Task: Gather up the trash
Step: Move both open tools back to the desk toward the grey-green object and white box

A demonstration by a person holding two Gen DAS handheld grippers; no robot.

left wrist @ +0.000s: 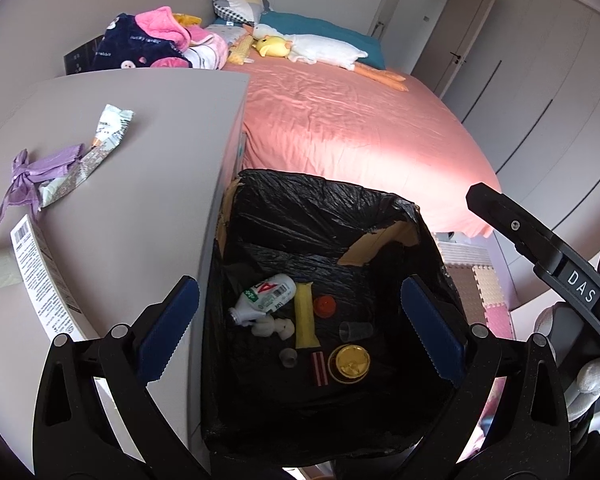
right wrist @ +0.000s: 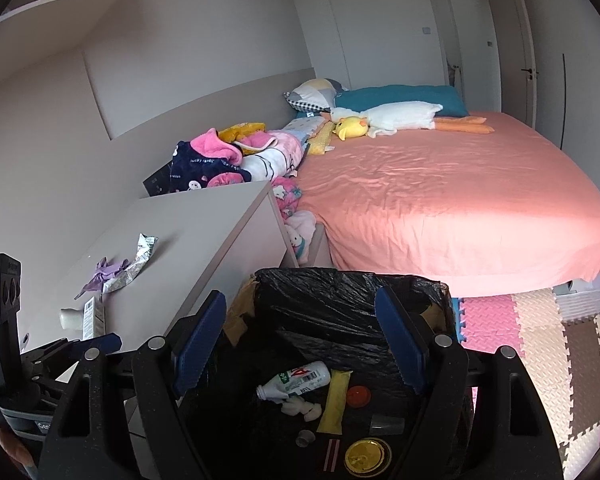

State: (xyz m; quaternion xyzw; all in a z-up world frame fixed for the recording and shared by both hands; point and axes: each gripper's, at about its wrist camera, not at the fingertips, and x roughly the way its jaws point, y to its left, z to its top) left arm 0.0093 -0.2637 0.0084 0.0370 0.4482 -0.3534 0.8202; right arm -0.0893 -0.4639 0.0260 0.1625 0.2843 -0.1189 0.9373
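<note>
Both sets of jaws stand released with nothing between them, hanging over the bin. In the left wrist view the left gripper [left wrist: 300, 332] frames the bin [left wrist: 236, 216], a cardboard box lined with a black bag, at the centre bottom of the frame. On its floor lie a white bottle [left wrist: 266, 300], a yellow packet [left wrist: 305, 316], an orange cap [left wrist: 325, 305], a clear cup [left wrist: 355, 330], a gold lid [left wrist: 350, 363] and white wads [left wrist: 272, 326]. In the right wrist view the right gripper [right wrist: 300, 344] sits above the same bin at the bottom centre. More trash waits on the counter [left wrist: 148, 168] at the left of the frame: a crumpled silver wrapper [left wrist: 110, 126], touching a purple bag [left wrist: 40, 178], and a printed carton [left wrist: 40, 276] near the counter's lower edge. A pink bed [left wrist: 360, 120] fills the upper right.
</note>
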